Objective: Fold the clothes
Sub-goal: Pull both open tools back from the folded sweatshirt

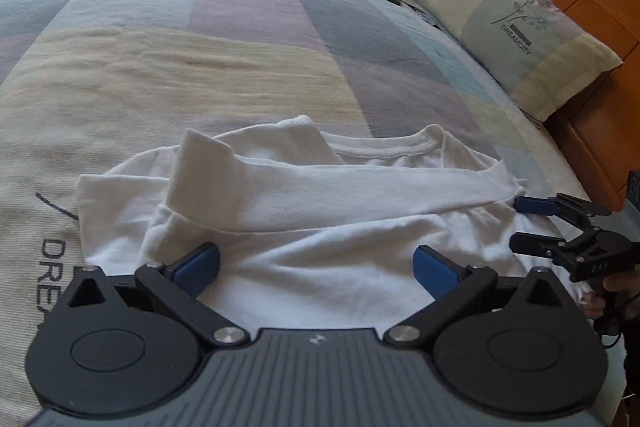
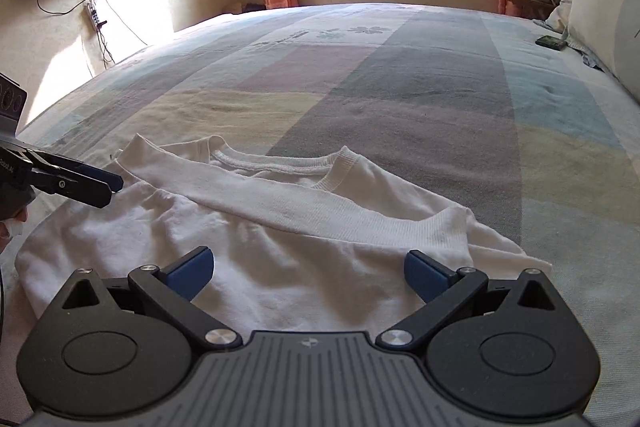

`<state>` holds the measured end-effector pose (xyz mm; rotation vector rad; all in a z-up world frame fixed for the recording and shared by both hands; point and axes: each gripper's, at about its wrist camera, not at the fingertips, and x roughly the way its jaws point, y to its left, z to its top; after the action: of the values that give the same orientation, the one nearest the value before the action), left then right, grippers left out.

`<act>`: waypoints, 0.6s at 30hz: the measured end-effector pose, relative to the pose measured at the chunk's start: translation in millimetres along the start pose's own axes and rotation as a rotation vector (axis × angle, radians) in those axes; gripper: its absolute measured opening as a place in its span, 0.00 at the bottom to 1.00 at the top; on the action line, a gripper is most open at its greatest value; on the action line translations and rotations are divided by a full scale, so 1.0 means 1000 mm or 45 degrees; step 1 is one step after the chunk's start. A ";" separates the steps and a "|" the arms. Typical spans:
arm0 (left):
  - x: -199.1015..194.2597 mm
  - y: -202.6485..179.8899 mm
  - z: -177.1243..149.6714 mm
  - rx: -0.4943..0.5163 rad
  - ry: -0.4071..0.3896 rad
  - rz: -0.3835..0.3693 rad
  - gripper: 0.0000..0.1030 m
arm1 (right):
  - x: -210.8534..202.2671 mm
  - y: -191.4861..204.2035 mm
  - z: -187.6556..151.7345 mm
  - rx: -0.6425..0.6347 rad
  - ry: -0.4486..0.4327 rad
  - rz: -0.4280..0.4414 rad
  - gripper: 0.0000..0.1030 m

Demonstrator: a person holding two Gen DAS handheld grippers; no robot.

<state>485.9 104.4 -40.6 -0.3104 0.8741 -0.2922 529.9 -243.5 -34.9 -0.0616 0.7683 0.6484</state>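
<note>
Both claws hover wide open, empty, above the near hem of the shirt: left gripper, right gripper. Pinch both hem corners evenly, then lift towards the far collar, over the sleeve across the chest, on the bed

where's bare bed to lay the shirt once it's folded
Widest free patch: the bedspread beyond the shirt's collar, toward the window. Crowded on the pillow side, where a small dark object lies, and beside the shirt, where both open claws work.
</note>
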 end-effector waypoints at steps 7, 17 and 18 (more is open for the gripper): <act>-0.036 -0.022 0.004 0.125 -0.022 0.096 0.99 | -0.031 -0.022 -0.008 0.044 -0.010 -0.194 1.00; -0.036 -0.036 -0.040 0.115 0.046 0.002 0.99 | -0.061 0.034 -0.021 -0.071 -0.071 0.068 1.00; -0.038 -0.031 -0.041 0.067 0.022 -0.002 0.99 | -0.058 0.037 -0.017 -0.070 -0.077 0.096 1.00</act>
<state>427.1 84.4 -26.4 -0.2601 0.8821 -0.3195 467.4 -249.2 -2.7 -0.0630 0.6974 0.7400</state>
